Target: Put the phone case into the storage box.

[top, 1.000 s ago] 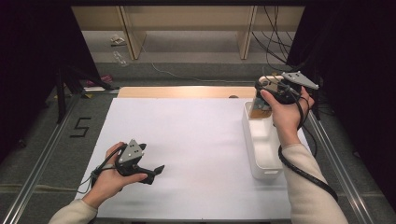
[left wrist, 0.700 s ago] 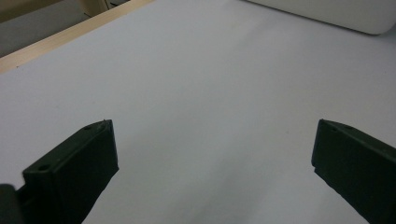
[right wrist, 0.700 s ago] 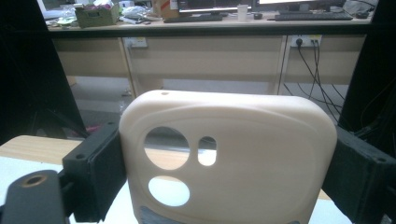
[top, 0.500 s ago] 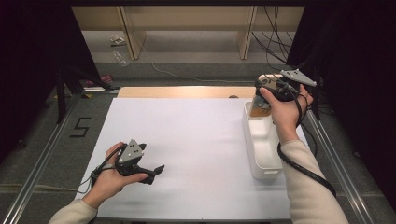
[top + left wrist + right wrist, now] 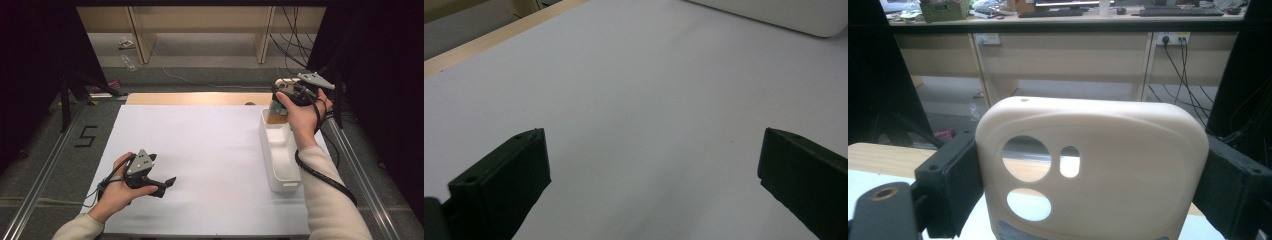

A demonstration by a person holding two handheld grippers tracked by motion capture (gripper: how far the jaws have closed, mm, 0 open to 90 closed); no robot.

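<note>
Against the earlier frames little had changed; the right gripper had drifted only slightly above the far end of the white bin, and the left gripper had kept its place on the near left of the table; the right jaws had held the same width throughout.

The right gripper's jaws were clamped on the two long edges of a cream phone case; in the right gripper view the case stood upright between the black pads, its camera cut-outs toward the upper left; in the high view it hung over the bin's far end, raised off the table. The left gripper's jaws stood wide apart with nothing between them, hovering low over the bare sheet.

The surface was a white sheet covering most of the table, a strip of pale wood showing along its far edge; the bin sat along the sheet's right side; a black figure five was marked on the grey border at left. Beyond the table stood a light wooden bench with cables hanging at its right, and dark curtains at both sides.
</note>
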